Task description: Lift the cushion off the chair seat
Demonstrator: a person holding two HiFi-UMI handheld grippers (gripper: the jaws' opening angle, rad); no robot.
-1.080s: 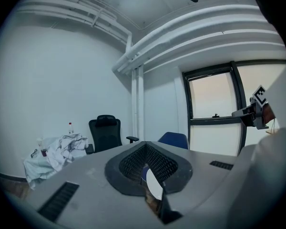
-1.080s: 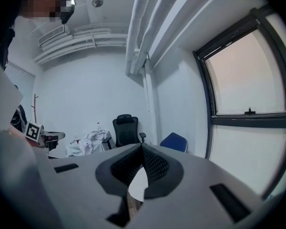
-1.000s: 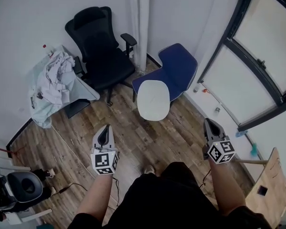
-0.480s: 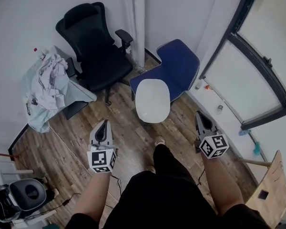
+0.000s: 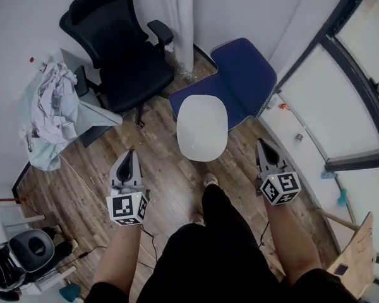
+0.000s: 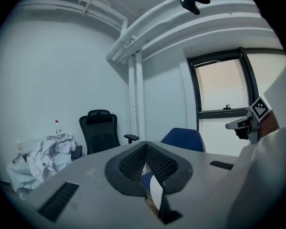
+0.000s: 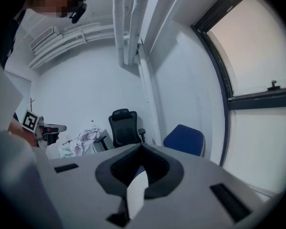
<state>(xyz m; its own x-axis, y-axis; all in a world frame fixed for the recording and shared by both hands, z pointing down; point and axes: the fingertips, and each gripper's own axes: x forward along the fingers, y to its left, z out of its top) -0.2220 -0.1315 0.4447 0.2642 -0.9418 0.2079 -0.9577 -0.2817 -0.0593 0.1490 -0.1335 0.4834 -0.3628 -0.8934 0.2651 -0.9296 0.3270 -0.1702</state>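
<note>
A white oval cushion point(image 5: 202, 128) lies on the seat of a blue chair point(image 5: 243, 68) in the room's corner. My left gripper point(image 5: 127, 155) hovers over the wood floor, short of the chair and to its left, jaws together and holding nothing. Short of the chair's right side, my right gripper point(image 5: 261, 145) is also shut and empty. Neither touches the cushion. In the left gripper view the shut jaws point(image 6: 145, 144) point at the chair point(image 6: 183, 138). The right gripper view shows its jaws point(image 7: 142, 147) aimed the same way, with the chair point(image 7: 186, 140) beyond.
A black office chair point(image 5: 117, 49) stands left of the blue one. A small table point(image 5: 101, 115) heaped with pale clothes point(image 5: 50, 106) is at the left wall. A white pipe point(image 5: 183, 17) runs up the corner, a dark-framed window point(image 5: 360, 87) fills the right side. A wooden board point(image 5: 357, 257) leans at lower right.
The person has stepped forward, and both grippers have come closer to the blue chair and sunk a little. The cushion has not moved.
</note>
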